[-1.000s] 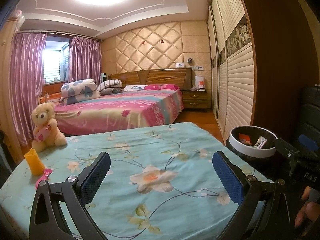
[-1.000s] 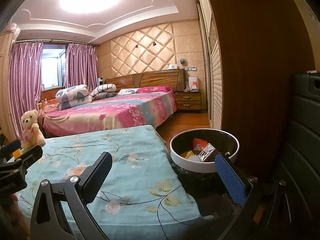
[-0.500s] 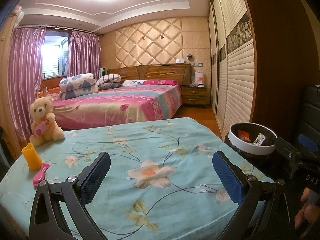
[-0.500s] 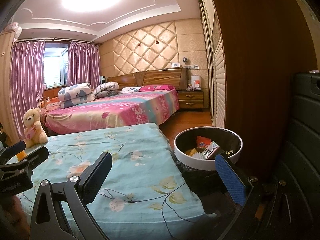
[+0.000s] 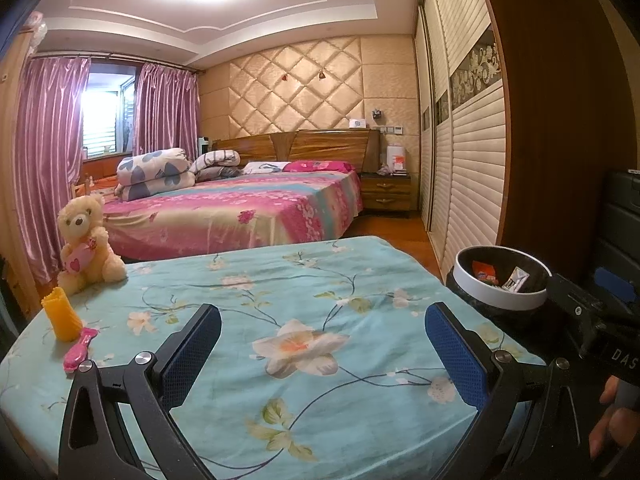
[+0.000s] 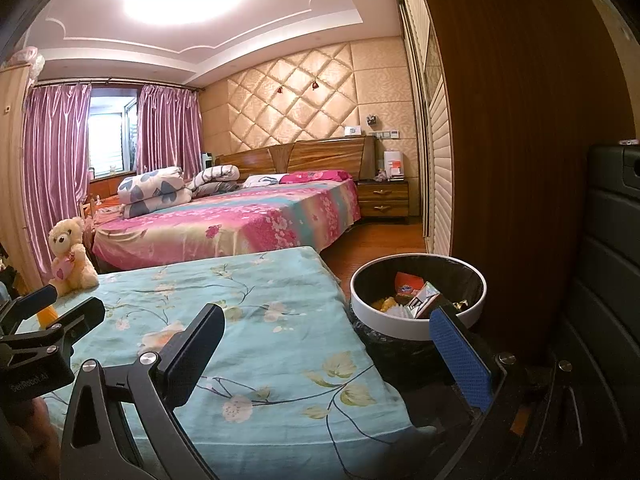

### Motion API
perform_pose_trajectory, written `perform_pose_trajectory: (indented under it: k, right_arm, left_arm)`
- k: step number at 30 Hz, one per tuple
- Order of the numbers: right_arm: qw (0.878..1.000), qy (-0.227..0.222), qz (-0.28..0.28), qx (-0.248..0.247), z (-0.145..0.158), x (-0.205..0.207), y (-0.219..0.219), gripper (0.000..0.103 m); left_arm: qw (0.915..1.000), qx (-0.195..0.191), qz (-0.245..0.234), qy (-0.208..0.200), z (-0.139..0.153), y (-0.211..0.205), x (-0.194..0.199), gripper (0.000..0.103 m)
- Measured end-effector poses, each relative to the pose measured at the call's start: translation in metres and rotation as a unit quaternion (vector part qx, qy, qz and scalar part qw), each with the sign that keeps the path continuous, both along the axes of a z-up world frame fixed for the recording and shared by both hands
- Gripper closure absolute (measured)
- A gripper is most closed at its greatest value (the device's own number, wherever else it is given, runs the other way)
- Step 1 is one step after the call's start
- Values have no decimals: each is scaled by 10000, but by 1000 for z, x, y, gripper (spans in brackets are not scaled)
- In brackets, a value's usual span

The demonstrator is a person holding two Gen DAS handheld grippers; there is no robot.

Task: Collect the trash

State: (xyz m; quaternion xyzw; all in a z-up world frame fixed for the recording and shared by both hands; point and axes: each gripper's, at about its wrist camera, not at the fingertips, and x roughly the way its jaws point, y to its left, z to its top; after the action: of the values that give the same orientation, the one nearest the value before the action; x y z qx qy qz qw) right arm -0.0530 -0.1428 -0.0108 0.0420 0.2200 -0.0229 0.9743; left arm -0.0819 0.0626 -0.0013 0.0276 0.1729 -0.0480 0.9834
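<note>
A round trash bin (image 5: 502,298) (image 6: 418,328) with a white rim and black liner stands on the floor just right of the turquoise flowered bed (image 5: 280,300) (image 6: 240,320). Wrappers and packets (image 6: 416,296) lie inside it. My left gripper (image 5: 320,344) hangs open over the bed's near part, nothing between its blue pads. My right gripper (image 6: 324,344) is open too, straddling the bed's right edge, its right finger (image 6: 460,360) in front of the bin. The right tool shows at the right edge of the left wrist view, held by a hand (image 5: 612,420).
A teddy bear (image 5: 86,240), an orange cup-like object (image 5: 62,314) and a pink brush (image 5: 78,350) lie at the bed's left side. A pink bed (image 5: 240,208) sits behind, a nightstand (image 5: 386,194) beyond. A wardrobe (image 5: 472,160) and dark wood panel (image 6: 520,160) stand right.
Both cameras have tilted down or risen slightly, so the bed and bin sit a little lower in view. Both grippers stay open and empty.
</note>
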Motion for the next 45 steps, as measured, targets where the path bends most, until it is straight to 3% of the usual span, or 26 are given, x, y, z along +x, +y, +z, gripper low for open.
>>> perform_pose_trajectory:
  k: [45]
  right_arm:
    - [9999,67,112,36,3,-1,8,0]
  left_arm:
    - [9998,-88,-76,136,-1,1,5,1]
